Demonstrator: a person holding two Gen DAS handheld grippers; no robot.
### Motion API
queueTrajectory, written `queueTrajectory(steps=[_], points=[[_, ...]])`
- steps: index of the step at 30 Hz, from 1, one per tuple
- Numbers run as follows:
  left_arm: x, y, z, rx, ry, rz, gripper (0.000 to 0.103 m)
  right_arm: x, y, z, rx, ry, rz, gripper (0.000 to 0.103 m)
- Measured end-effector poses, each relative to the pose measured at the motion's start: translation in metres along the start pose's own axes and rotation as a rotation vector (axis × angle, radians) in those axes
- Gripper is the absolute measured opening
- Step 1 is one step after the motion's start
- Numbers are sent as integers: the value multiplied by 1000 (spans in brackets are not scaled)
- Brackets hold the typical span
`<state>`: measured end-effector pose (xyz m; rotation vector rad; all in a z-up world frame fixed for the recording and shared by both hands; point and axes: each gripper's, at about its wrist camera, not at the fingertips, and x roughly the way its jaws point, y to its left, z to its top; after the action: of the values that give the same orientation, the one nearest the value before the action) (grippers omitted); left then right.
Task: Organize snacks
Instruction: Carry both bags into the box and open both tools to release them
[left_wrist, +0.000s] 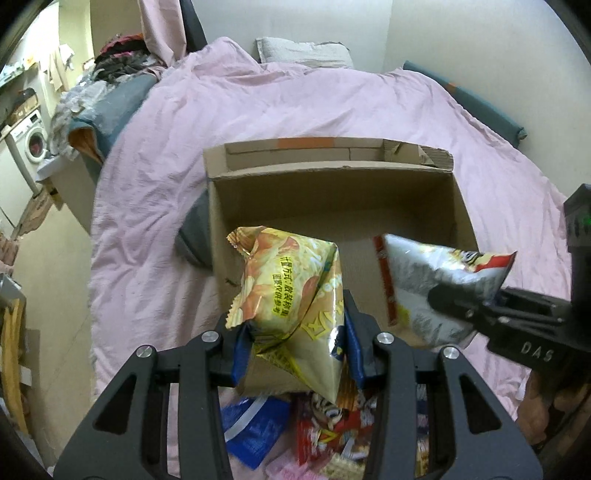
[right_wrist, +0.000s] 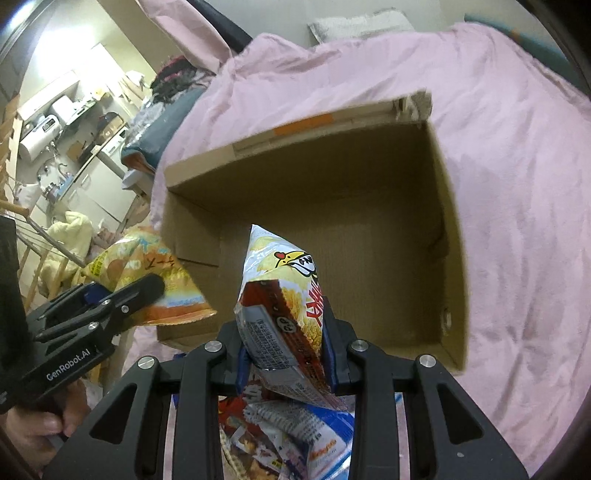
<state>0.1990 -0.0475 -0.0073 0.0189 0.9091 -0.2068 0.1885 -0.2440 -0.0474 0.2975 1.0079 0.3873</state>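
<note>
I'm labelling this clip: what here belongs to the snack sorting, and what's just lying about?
Job: yellow bag in left gripper; white bag in right gripper; box; snack pile.
Lying about: pink duvet, pillow, washing machine.

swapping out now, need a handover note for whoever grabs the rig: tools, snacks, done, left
Left tool: shut on the yellow snack bag, held above the near edge of the cardboard box.
Right tool: shut on the white and red snack bag, also above the box's near edge.
Done: the box looks empty, nothing dropped in yet.
Left: release both bags into the box, then clear the pile of loose snacks on the pink bedcover below the tools.
</note>
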Motion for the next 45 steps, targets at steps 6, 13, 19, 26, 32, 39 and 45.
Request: queueTrajectory(steps=[6,13,19,26,32,39,45], points=[[25,-4,-9,52,19,-4,38,22,7,-4,-2,51,18,33],[32,-2,-7,63,31,-11,38,26,6,-2,1,57,33,33],[33,-6,-6,56,33,-13,39,29,5,0,12,55,31,36],[31,-7,-6,64,22,-8,40,21,7,3,14,21,20,36],[29,-3,-5,31,34,-40,43,5,3,10,2,-58,-50,52],[17,-1,-1,4,-27,-26,87,-25,-4,17,23,-209,-105,90],[17,0,1,3,-32,-15,89,-14,-3,18,24,-162,-83,90]])
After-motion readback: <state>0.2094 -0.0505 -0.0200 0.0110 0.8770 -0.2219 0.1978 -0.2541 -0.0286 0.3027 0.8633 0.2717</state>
